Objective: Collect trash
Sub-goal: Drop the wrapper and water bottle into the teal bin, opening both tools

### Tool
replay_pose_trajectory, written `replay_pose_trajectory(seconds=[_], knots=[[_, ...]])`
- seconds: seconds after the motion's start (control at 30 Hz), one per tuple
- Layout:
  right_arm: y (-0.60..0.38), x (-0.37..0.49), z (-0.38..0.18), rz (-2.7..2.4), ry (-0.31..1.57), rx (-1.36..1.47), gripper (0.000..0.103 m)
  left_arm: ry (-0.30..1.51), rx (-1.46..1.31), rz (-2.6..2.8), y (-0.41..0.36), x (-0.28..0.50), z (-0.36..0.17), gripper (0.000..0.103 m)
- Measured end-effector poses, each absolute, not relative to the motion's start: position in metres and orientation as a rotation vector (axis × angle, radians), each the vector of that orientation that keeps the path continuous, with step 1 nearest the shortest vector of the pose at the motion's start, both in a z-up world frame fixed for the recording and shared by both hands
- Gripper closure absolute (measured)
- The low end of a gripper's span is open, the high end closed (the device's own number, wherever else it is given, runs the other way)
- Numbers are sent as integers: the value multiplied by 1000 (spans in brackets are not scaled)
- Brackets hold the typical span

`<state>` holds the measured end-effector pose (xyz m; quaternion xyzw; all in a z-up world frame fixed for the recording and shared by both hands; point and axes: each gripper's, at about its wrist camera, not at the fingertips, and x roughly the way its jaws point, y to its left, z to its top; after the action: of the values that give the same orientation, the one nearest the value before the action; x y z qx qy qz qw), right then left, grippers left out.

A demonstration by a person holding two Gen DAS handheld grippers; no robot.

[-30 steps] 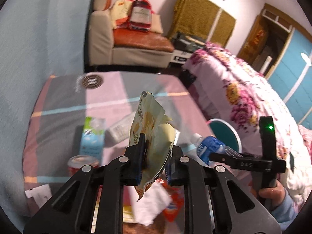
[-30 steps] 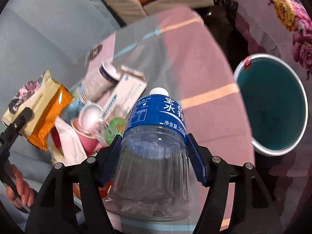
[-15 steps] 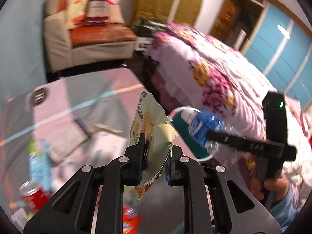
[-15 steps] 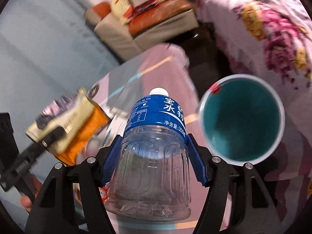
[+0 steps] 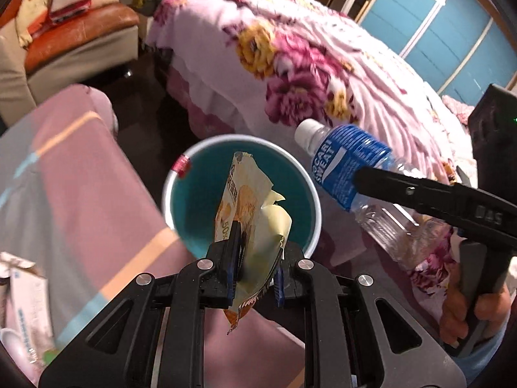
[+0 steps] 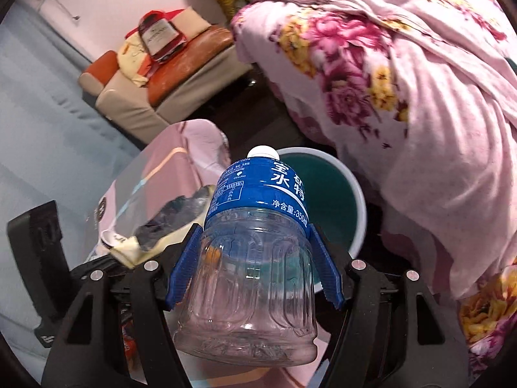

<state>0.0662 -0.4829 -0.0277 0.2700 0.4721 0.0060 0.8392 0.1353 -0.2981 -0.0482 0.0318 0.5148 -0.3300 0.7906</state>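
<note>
Left tongs (image 5: 253,270) pinching a crumpled yellow snack wrapper (image 5: 250,213), low centre of the left wrist frame, directly over the teal bin (image 5: 240,194) and so nearer the drop. Right tongs (image 6: 255,265) clamped on an empty clear bottle (image 6: 255,249), cap aimed at the bin (image 6: 332,200) just beyond, long axis along the fingers. Judged next: release wrapper straight down, bottle after.

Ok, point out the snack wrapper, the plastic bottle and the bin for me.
snack wrapper (image 5: 245,194), left wrist view, printed upper front.
plastic bottle (image 6: 258,190), right wrist view, blue label.
bin (image 5: 194,194), left wrist view, teal inner wall.
</note>
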Motion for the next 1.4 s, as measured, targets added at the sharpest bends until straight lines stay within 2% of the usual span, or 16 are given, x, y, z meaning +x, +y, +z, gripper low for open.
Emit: replay_pose_trajectory(seconds=[0.1, 0.13, 0.17, 0.23, 0.27, 0.53, 0.67, 0.9, 1.2, 1.4], knots=[[-487, 71, -39, 3, 1019, 579, 40, 1124, 83, -690, -303, 139, -59, 77], [-488, 72, -41, 4, 1024, 580, 40, 1124, 88, -683, -304, 140, -60, 65], [-486, 73, -45, 5, 1033, 580, 40, 1116, 95, -665, -303, 141, -61, 45], [-484, 76, -49, 10, 1044, 580, 40, 1089, 93, -638, -297, 140, -56, 28], [-483, 77, -50, 12, 1047, 580, 40, 1069, 90, -619, -292, 141, -53, 24], [-471, 92, -65, 18, 1093, 564, 40, 1076, 44, -534, -255, 140, -44, 21], [-464, 99, -86, 12, 1150, 564, 40, 1086, -6, -500, -230, 140, -44, 14], [-451, 107, -105, 2, 1226, 555, 39, 1097, -45, -462, -200, 140, -43, 14], [-433, 106, -94, 9, 1228, 525, 34, 1085, -65, -447, -179, 132, -37, 14], [-415, 97, -77, 24, 1227, 503, 25, 1064, -68, -412, -154, 117, -29, 13]])
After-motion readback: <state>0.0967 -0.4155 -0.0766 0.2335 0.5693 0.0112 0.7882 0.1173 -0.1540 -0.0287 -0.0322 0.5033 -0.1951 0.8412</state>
